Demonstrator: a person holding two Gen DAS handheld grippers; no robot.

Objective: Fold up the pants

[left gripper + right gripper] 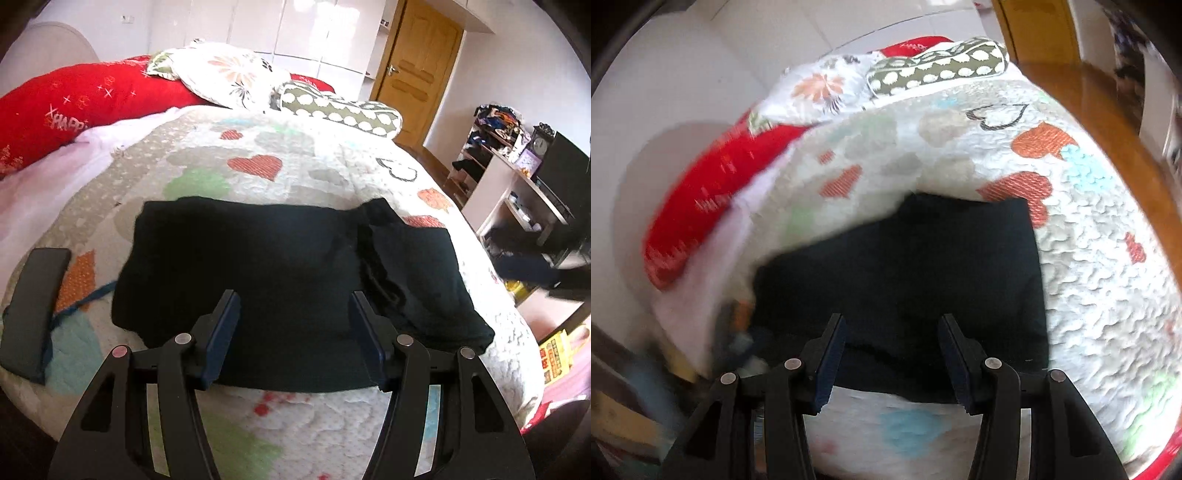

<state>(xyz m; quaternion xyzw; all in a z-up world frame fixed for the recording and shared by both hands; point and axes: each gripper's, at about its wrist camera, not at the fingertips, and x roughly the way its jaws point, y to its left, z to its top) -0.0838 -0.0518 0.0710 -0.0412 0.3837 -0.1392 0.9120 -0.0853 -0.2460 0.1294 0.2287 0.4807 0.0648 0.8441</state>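
The black pants lie folded into a flat bundle on the quilted bedspread, with a smaller folded flap at their right side. My left gripper hovers above the bundle's near edge, open, with nothing between its fingers. In the right wrist view the same pants lie below my right gripper, which is open too and holds no cloth. That view is blurred by motion.
A dark flat phone-like slab lies at the bed's left edge. Red pillow, floral pillow and dotted bolster sit at the head. Shelves with clutter stand right of the bed, with a wooden door behind.
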